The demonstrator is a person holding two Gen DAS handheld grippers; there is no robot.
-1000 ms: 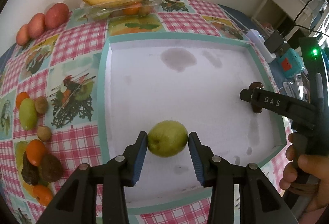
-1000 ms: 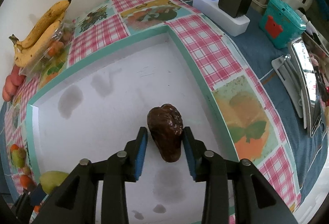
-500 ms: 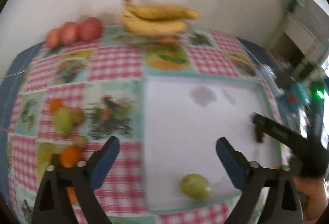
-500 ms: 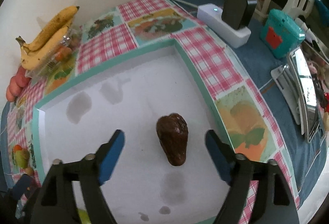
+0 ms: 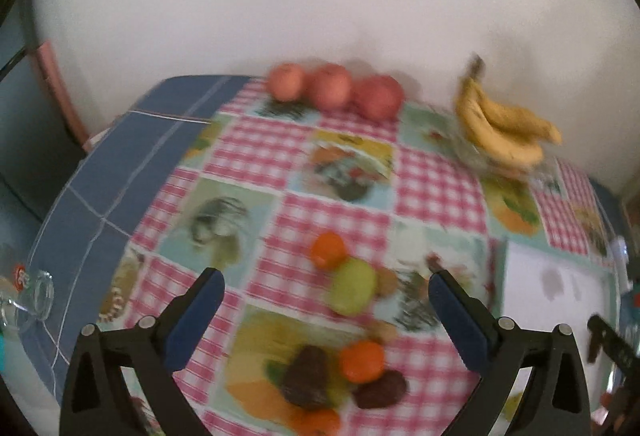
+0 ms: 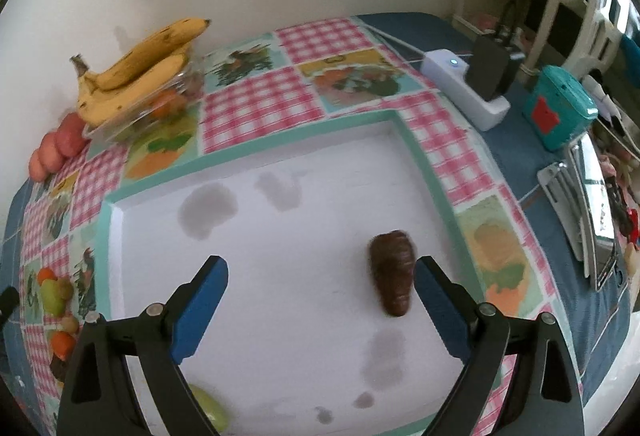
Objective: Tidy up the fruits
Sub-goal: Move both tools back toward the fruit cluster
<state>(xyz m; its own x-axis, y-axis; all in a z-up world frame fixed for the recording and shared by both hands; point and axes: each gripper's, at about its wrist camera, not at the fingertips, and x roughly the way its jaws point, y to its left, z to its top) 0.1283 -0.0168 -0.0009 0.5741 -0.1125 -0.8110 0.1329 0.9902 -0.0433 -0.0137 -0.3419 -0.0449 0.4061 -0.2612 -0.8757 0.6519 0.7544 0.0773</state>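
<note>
1. Left wrist view: the left gripper (image 5: 326, 294) has let go of the green fruit it was pinching a second ago and swung away from the tray to the loose pile on the counter (image 5: 256, 156). Its fingers (image 5: 196, 310) are still spreading, with nothing between them. Ahead at 12 o'clock lie three red apples (image 5: 334, 88); at 1 o'clock, two bananas (image 5: 500, 126). Nearer, through blur, I count three oranges, one green fruit (image 5: 354, 292), two dark ones.

2. Right wrist view: the right gripper (image 6: 320, 296) has released the dark fruit (image 6: 392, 272), now lying on the white tray (image 6: 260, 152) just inside the right finger; fingers wide apart. One green fruit (image 6: 210, 410) sits at 7 o'clock, so two are delivered.
</note>
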